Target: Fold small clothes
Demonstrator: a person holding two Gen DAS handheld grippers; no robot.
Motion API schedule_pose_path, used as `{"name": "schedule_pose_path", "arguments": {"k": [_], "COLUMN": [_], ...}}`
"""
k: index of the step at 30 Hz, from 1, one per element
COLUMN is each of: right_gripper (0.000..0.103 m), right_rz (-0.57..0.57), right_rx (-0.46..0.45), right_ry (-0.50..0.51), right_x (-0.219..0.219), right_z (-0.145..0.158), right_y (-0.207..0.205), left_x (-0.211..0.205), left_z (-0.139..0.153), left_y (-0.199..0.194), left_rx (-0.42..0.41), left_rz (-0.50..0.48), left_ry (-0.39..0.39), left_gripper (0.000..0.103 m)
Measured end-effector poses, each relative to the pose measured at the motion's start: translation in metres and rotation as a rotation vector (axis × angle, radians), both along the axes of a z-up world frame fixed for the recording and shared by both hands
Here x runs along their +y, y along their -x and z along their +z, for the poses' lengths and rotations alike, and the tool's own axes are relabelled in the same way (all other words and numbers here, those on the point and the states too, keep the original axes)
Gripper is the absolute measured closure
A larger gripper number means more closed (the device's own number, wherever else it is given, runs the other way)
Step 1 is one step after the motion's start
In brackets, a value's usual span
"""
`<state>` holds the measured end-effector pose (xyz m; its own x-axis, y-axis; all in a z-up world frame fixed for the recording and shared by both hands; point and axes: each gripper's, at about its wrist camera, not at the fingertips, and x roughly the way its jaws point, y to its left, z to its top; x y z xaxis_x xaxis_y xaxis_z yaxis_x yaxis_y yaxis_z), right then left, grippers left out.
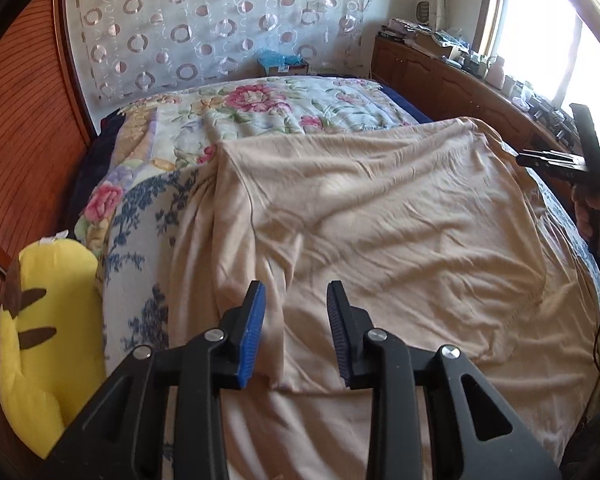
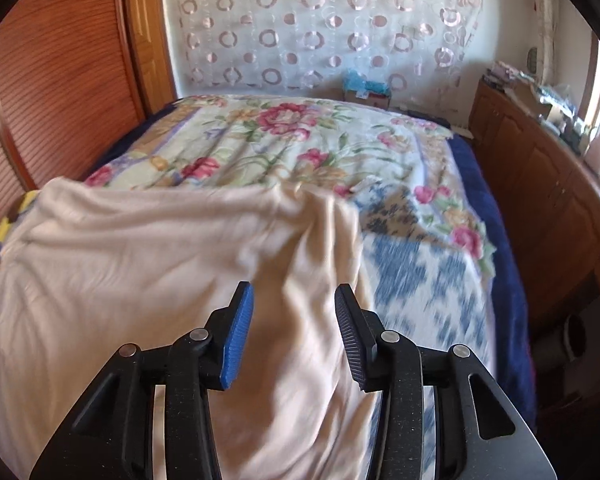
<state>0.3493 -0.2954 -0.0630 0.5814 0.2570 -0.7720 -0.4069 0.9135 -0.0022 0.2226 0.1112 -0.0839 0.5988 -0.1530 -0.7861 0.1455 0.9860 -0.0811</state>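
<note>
A beige garment (image 1: 380, 232) lies spread and wrinkled on the bed; it also shows in the right wrist view (image 2: 160, 264). My left gripper (image 1: 296, 292) is open and empty, hovering over the garment's near left part, above a folded edge. My right gripper (image 2: 294, 292) is open and empty above the garment's right edge. In the left wrist view the right gripper's body (image 1: 580, 168) shows at the far right, beyond the garment's far right corner.
The bed carries a floral blanket (image 1: 260, 108) and a blue-patterned cover (image 2: 428, 280). A yellow plush toy (image 1: 44, 340) lies at the bed's left side. Wooden cabinets (image 1: 440, 76) with clutter run along the window. A wooden wardrobe (image 2: 60, 80) stands left.
</note>
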Motion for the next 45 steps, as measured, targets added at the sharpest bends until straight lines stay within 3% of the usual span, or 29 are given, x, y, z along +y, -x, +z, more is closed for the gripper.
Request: {"name": "schedule_pose_path", "arguments": {"k": [12, 23, 34, 39, 40, 41, 45], "right_gripper": [0.06, 0.059, 0.06, 0.083, 0.092, 0.094, 0.101], "right_rz": [0.039, 0.015, -0.005, 0.062, 0.084, 0.093, 0.113], "right_rx": [0.109, 0.143, 0.119, 0.093, 0.095, 0.092, 0.074], "right_ry": [-0.037, 0.0, -0.081, -0.043, -0.02, -0.006, 0.001], "right_x": [-0.012, -0.013, -0.01, 0.006, 0.011, 0.014, 0.017], "right_z": [-0.021, -0.026, -0.02, -0.018, -0.019, -0.02, -0.019], "right_y": [0.066, 0.066, 0.054, 0.062, 0.063, 0.064, 0.067], "left_x": [0.005, 0.007, 0.009, 0.012, 0.012, 0.011, 0.008], "left_z": [-0.027, -0.027, -0.027, -0.02, -0.019, -0.017, -0.01], "left_y": [0.014, 0.017, 0.008, 0.01, 0.01, 0.01, 0.014], "left_rx": [0.048, 0.053, 0.037, 0.007, 0.004, -0.002, -0.035], "left_rz": [0.042, 0.065, 0.076, 0.092, 0.091, 0.087, 0.074], "left_ry": [-0.02, -0.05, -0.04, -0.052, -0.051, -0.052, -0.058], "left_gripper": [0.072, 0.071, 0.071, 0.094, 0.099, 0.102, 0.103]}}
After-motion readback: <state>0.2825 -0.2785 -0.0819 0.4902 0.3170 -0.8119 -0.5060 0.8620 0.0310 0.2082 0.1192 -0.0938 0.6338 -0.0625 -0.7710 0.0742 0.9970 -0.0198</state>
